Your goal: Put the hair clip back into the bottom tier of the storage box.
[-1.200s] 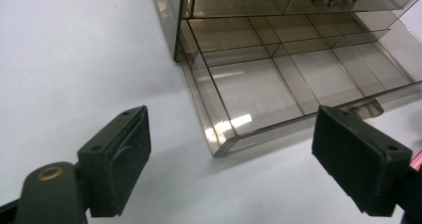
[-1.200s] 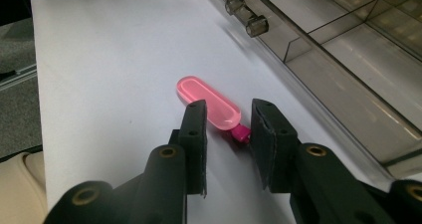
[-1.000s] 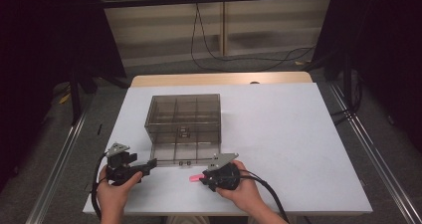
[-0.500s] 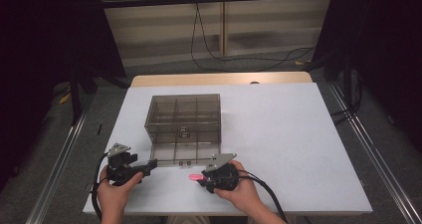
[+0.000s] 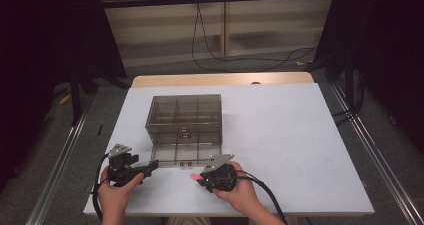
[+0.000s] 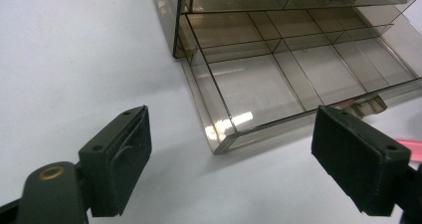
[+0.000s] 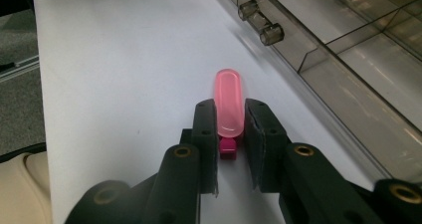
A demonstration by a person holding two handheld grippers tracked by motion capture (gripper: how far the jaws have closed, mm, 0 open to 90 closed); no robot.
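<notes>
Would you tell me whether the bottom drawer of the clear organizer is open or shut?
Open: the bottom drawer juts out from the organizer, its empty divided compartments uncovered in the left gripper view.

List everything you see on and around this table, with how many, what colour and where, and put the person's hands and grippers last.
Drawer organiser: one, smoky clear plastic, middle of the table, its bottom drawer pulled out toward the person.
Pink object: one, translucent pink with a darker pink end, on the table in front of the drawer.
Table: one, white top with a wooden far edge.
Cables: black, on the floor behind the table.
Left gripper: one, black, jaws wide open, near the drawer's corner.
Right gripper: one, black, jaws just closing, pads on the pink object.
Hands: two, at the near edge.
</notes>
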